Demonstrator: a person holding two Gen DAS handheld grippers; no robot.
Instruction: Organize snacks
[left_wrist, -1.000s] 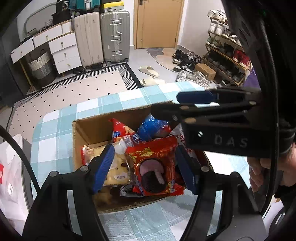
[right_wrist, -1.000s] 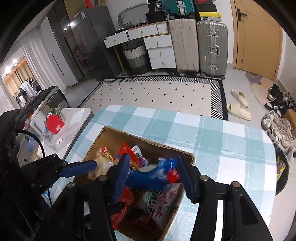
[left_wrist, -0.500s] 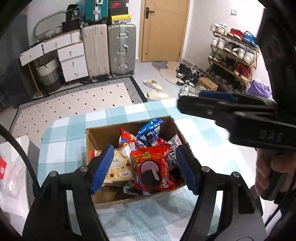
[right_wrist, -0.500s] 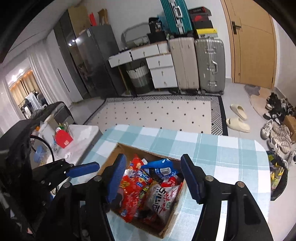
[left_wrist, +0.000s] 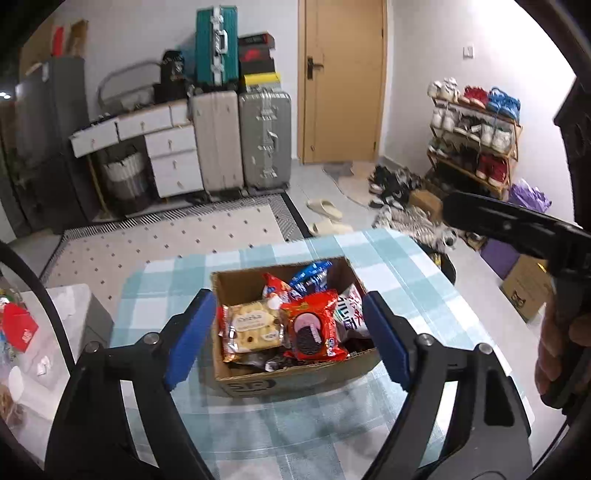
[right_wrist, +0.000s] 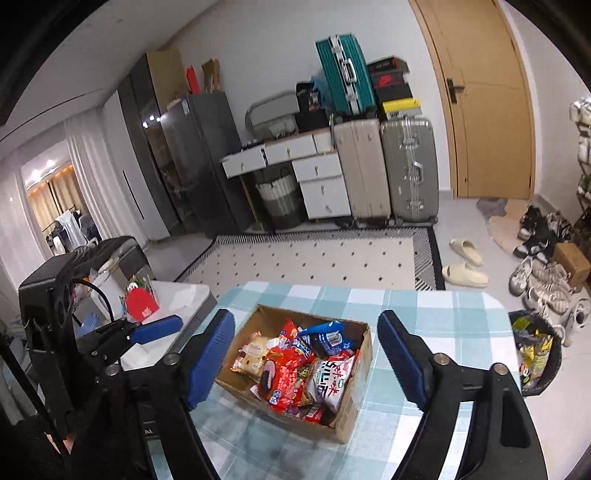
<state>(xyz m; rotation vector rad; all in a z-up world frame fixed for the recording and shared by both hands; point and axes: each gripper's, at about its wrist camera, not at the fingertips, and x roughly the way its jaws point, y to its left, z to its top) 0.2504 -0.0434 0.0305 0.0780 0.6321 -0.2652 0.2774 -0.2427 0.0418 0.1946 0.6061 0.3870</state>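
Note:
A cardboard box (left_wrist: 280, 380) sits on the checked table, filled with snack packets. A red cookie packet (left_wrist: 314, 328) and a yellow biscuit packet (left_wrist: 253, 330) lie on top, with a blue packet (left_wrist: 310, 277) and a white packet (left_wrist: 349, 314) behind. My left gripper (left_wrist: 290, 299) hovers above the box's near side, its jaws opening with nothing held. My right gripper (right_wrist: 306, 315) hangs above the same box (right_wrist: 354, 398), its jaws also opening around empty air. The blue packet (right_wrist: 325, 334) and the red packet (right_wrist: 288, 373) lie below it.
The teal checked tablecloth (left_wrist: 406, 266) has bare room around the box. A white side table (right_wrist: 177, 295) with clutter stands left. A dark bin (right_wrist: 535, 354) of wrappers is off the table's right edge. A hand (left_wrist: 557, 354) holds the right gripper's frame (left_wrist: 517, 229).
Both grippers rose and drew back from the box while their jaws widened. The red packet between the left jaws and the blue packet between the right jaws now lie in the box.

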